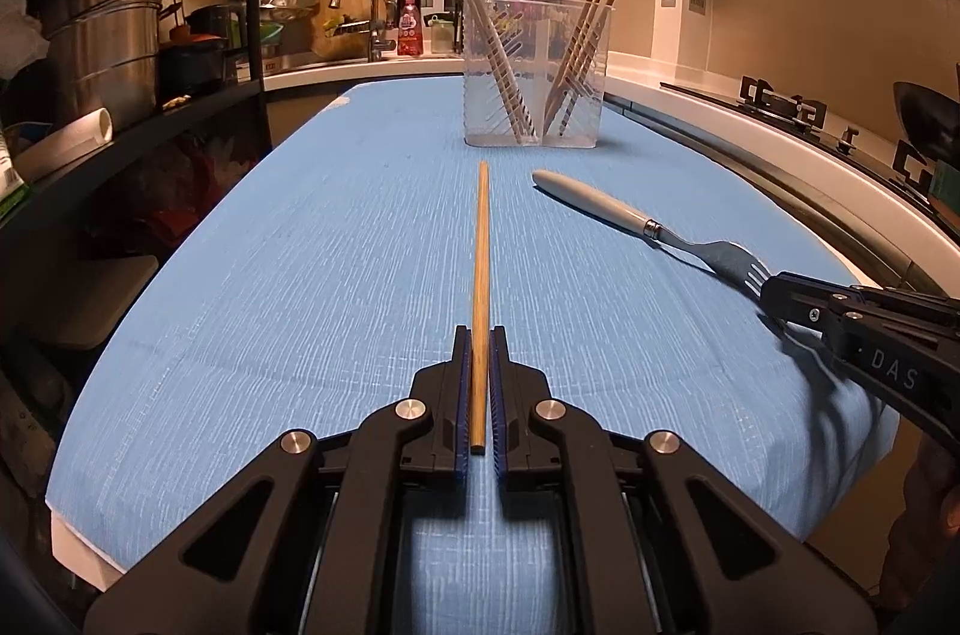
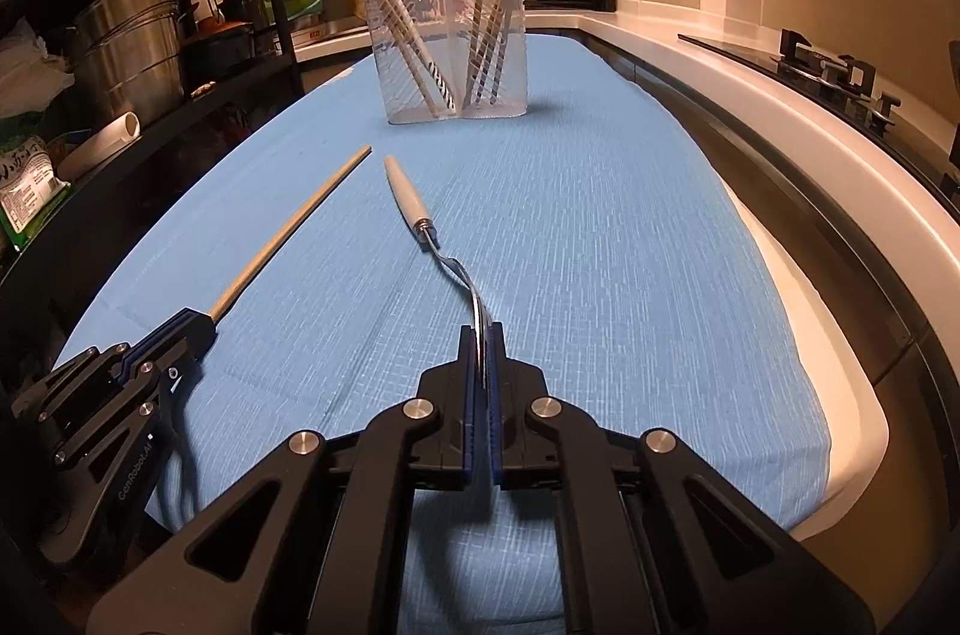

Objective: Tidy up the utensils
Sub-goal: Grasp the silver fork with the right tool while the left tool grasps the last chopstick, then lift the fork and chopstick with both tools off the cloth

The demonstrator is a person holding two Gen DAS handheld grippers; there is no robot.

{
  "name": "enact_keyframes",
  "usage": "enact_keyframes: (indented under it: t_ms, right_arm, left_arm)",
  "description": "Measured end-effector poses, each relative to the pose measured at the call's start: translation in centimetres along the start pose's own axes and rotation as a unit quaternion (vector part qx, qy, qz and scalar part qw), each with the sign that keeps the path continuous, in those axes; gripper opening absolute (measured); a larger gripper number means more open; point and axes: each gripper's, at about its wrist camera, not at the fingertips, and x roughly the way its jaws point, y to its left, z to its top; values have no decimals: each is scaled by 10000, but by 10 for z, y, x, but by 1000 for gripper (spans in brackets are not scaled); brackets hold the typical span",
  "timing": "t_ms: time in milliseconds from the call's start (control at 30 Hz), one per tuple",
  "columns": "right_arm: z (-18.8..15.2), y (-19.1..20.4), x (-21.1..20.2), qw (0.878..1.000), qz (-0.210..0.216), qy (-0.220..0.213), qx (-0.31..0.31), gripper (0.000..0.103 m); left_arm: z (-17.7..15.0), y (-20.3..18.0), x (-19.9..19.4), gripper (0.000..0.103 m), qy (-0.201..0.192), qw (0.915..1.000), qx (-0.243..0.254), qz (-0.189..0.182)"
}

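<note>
A single wooden chopstick (image 1: 480, 269) runs straight ahead over the blue cloth, its near end clamped in my left gripper (image 1: 479, 335), which is shut on it. In the right wrist view the chopstick (image 2: 288, 239) and the left gripper (image 2: 201, 329) lie at the lower left. A fork (image 2: 435, 245) with a white handle points away, its tines pinched in my right gripper (image 2: 482, 332), shut. The left wrist view shows the fork (image 1: 636, 218) and the right gripper (image 1: 771, 290) at the right. A clear two-compartment holder (image 1: 536, 71) stands ahead with several chopsticks in both halves.
The blue cloth (image 1: 300, 275) covers a long narrow surface. A black shelf with steel pots (image 1: 108, 35) stands on the left. A white counter with a gas hob (image 1: 798, 113) runs along the right. A sink and bottles sit at the back.
</note>
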Motion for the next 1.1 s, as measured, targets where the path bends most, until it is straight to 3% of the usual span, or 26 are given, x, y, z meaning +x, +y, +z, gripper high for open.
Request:
enact_keyframes:
  t_ms: [400,733,933,1100]
  right_arm:
    - [-15,-6,-22,9968,-724,-158,308,2]
    - [-13,-9,-12,9980,-552,-36,296,12]
    - [-12,-9,-9,9985,-508,-79,191,12]
    - [-15,-8,-12,9983,-553,-100,164,5]
  left_arm:
    - [-1,1,0,6,16,10000,-3,1]
    - [-3,2,-1,6,-11,10000,-32,-52]
    - [-2,1,-1,6,-41,10000,-21,-36]
    - [-1,0,-1,6,-38,10000,-23,-51]
